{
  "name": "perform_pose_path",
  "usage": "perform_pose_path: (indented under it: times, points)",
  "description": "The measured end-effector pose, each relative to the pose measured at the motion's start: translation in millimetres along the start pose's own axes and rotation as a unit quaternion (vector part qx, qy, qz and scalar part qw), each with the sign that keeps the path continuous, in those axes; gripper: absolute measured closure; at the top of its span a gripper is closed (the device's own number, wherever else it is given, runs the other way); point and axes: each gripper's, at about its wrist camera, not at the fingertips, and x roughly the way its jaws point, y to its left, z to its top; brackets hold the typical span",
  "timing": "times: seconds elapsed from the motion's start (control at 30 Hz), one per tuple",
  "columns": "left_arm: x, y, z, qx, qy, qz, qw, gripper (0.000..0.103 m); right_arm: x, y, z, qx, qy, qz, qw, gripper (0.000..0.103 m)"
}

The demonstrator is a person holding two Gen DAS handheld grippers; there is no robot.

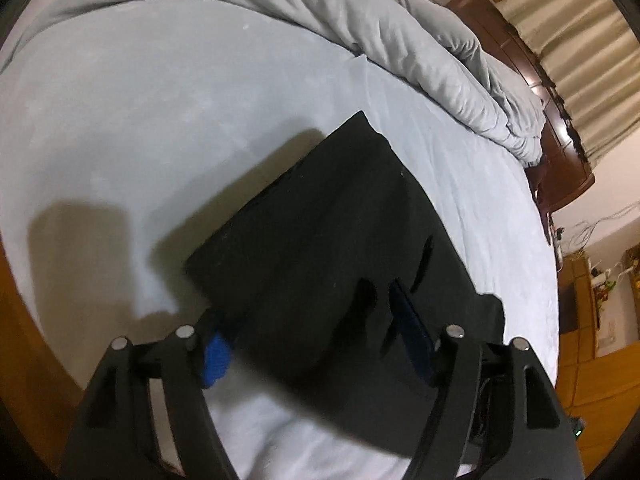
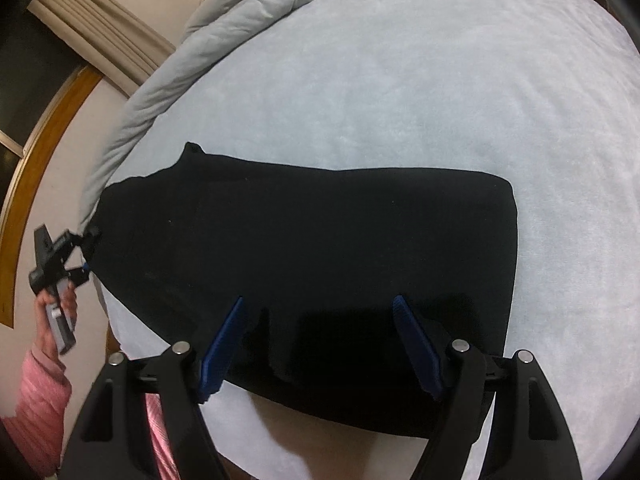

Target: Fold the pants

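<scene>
Two handheld grippers hover over folded black fabric pants (image 2: 304, 264) lying flat on a pale grey bed sheet (image 2: 400, 80). The right gripper (image 2: 318, 344) points down at the near edge of the pants, its blue-padded jaws spread wide with dark cloth beneath the gap but nothing pinched. The left gripper (image 1: 316, 344) sits at the far left end of the pants, jaws also wide and empty, fabric lying ahead of them. Seen from the right wrist, a hand (image 2: 56, 312) in a pink sleeve holds it there. Both seem placed to take opposite ends for another fold. Beyond lies a rumpled grey duvet (image 1: 400, 40).
</scene>
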Motion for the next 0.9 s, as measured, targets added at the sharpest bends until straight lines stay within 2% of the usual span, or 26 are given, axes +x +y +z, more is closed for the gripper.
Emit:
perform_pose_path:
  times: [0.1, 0.17, 0.2, 0.27, 0.33, 0.43, 0.57, 0.73, 0.9]
  points:
    - [8.1, -2.2, 2.6, 0.001, 0.001, 0.007, 1.0, 0.027, 1.8, 0.4, 0.4, -0.001, 0.0, -0.005, 1.0, 0.027]
    - [4.5, -3.5, 2.9, -0.006, -0.01, 0.011, 0.9999, 0.047, 2.4, 1.3, 0.6, -0.003, 0.0, -0.007, 1.0, 0.027]
    - [3.7, -4.8, 2.0, -0.003, -0.01, 0.026, 0.9996, 0.058, 2.4, 1.0, 0.4, -0.004, 0.0, -0.007, 1.0, 0.027]
    - [1.8, -5.5, 1.5, -0.012, -0.014, 0.023, 0.9996, 0.068, 2.5, 0.6, 1.1, -0.003, 0.001, -0.005, 1.0, 0.027]
    - [0.6, -11.7, 4.6, -0.014, -0.018, 0.016, 0.9996, 0.084, 1.9, -1.2, 1.5, -0.001, 0.0, 0.0, 1.0, 0.027]
    - [-16.8, -37.4, 1.1, 0.023, -0.055, 0.015, 0.9981, 0.088, 1.4, -4.8, 1.4, 0.004, -0.001, 0.008, 1.0, 0.027]
    - [-39.0, -71.6, -4.1, 0.067, -0.086, -0.016, 0.994, 0.089, -0.5, -8.6, 0.2, 0.01, -0.004, 0.018, 1.0, 0.027]
    - [-56.6, -116.1, -20.6, 0.132, -0.099, -0.038, 0.9856, 0.089, -4.8, -11.5, -0.7, 0.019, -0.009, 0.03, 0.999, 0.027]
    - [-65.8, -166.1, -50.7, 0.209, -0.095, -0.059, 0.9714, 0.089, -14.1, -15.0, -1.2, 0.029, -0.02, 0.039, 0.999, 0.028]
